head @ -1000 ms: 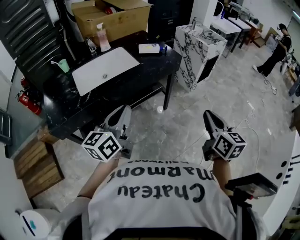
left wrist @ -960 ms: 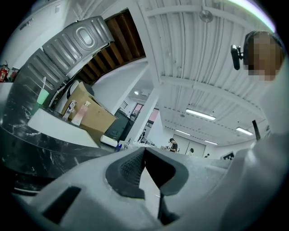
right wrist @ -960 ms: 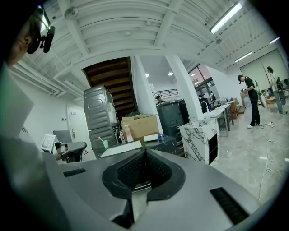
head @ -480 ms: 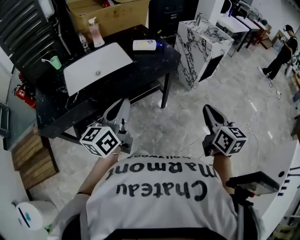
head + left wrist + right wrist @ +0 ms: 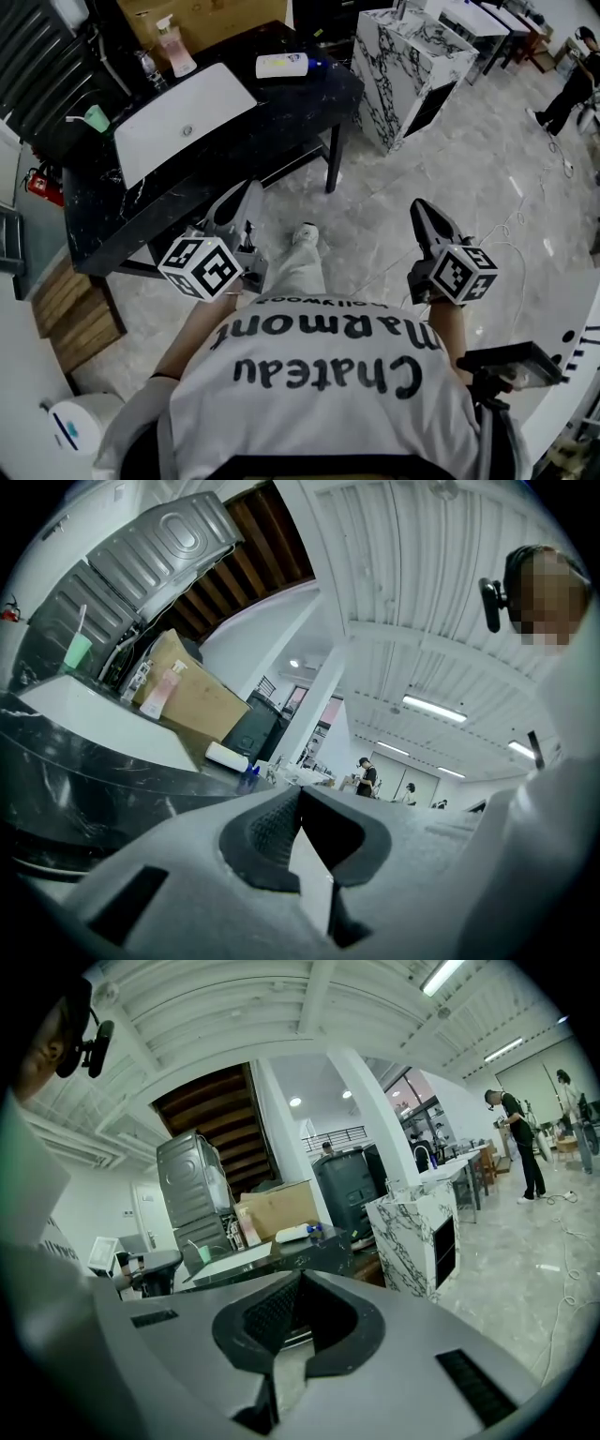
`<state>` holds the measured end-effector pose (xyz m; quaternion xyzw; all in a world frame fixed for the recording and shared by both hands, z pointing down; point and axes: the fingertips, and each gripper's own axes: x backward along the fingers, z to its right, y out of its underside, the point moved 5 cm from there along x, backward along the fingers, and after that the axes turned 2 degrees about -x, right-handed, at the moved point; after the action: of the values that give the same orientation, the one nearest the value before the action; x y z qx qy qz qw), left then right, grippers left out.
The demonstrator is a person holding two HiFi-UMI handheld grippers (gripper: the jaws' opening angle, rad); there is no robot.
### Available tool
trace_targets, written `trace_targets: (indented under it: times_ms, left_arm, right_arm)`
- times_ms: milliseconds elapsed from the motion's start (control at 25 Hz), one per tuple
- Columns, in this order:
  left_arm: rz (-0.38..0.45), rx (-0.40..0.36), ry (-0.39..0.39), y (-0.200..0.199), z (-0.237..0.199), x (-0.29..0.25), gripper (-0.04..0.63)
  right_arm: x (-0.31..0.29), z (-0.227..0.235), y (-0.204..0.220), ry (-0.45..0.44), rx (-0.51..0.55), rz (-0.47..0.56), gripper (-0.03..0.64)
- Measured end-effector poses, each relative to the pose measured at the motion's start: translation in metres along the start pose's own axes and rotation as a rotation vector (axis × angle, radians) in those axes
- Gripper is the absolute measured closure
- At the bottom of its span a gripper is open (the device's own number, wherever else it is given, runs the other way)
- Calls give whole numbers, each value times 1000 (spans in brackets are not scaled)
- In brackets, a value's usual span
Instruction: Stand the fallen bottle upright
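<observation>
The bottle (image 5: pixel 281 65) lies on its side on the black table (image 5: pixel 291 117), well away from you. Your left gripper (image 5: pixel 247 195) and right gripper (image 5: pixel 422 212) are both squeezed closed, holding nothing. Nothing is done yet.

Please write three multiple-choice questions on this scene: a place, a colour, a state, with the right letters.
1. Where does the fallen bottle lie? A on the floor; B on the black table; C in a box.
2. Which colour is the cup? A green; B red; C yellow.
3. How do the jaws of the left gripper stand? A wide apart; B shut on the bottle; C shut, empty.
B: it lies on the tabletop. A: it looks green. C: jaws meet, nothing between.
</observation>
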<state>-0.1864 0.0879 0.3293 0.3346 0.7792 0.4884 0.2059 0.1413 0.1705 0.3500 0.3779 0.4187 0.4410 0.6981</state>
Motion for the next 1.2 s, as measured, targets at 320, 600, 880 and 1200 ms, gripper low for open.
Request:
trace_targets:
  times_ms: [320, 600, 880, 1200]
  left_arm:
    - [-36, 1, 84, -9, -19, -90, 580]
    - [-37, 2, 120, -46, -57, -172, 580]
    - [-45, -44, 106, -84, -107, -243, 580]
    - [-72, -110, 86, -108, -151, -305, 580]
  right_arm:
    - [-45, 40, -17, 61, -37, -8, 603]
    - [-121, 58, -71, 65, -30, 16, 603]
    - [-195, 70, -118, 70, -10, 21, 603]
    - [-256, 91, -141, 100, -28, 0, 603]
